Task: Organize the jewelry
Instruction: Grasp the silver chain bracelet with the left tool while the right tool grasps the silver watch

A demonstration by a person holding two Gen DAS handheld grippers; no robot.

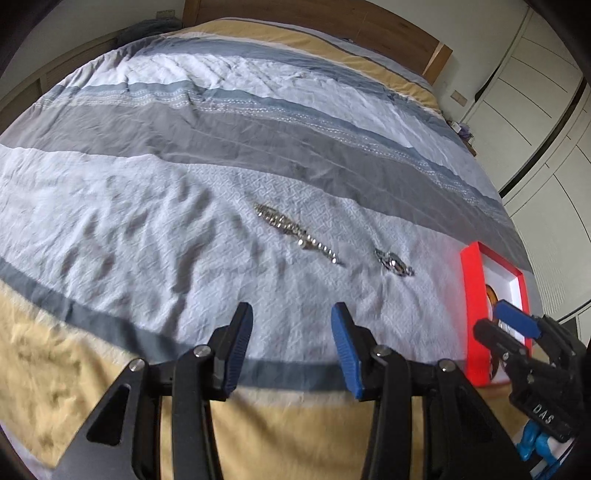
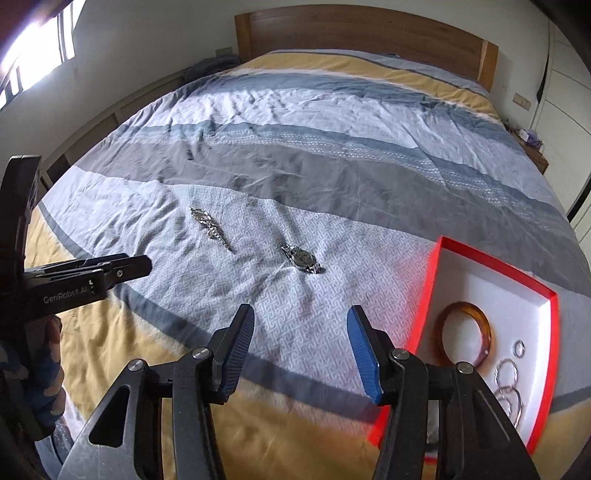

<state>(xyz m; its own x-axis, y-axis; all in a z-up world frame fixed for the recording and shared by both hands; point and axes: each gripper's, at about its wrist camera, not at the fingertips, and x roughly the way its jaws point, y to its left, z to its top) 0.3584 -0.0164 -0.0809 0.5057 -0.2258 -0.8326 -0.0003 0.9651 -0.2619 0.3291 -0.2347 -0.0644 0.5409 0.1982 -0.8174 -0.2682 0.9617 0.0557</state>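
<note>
A silver chain bracelet (image 1: 295,233) lies stretched on the white part of the bedspread; it also shows in the right wrist view (image 2: 210,227). A silver wristwatch (image 1: 393,263) lies to its right, also seen in the right wrist view (image 2: 303,258). A red box with a white lining (image 2: 546,295) sits at the right and holds an amber bangle (image 2: 466,332) and several silver rings (image 2: 508,369). My left gripper (image 1: 291,328) is open and empty, short of the bracelet. My right gripper (image 2: 301,328) is open and empty, short of the watch, left of the box.
The striped bedspread (image 2: 332,110) covers a bed with a wooden headboard (image 2: 362,33). White wardrobe doors (image 1: 546,122) stand to the right. The red box also shows at the right edge of the left wrist view (image 1: 471,314), with the right gripper in front of it.
</note>
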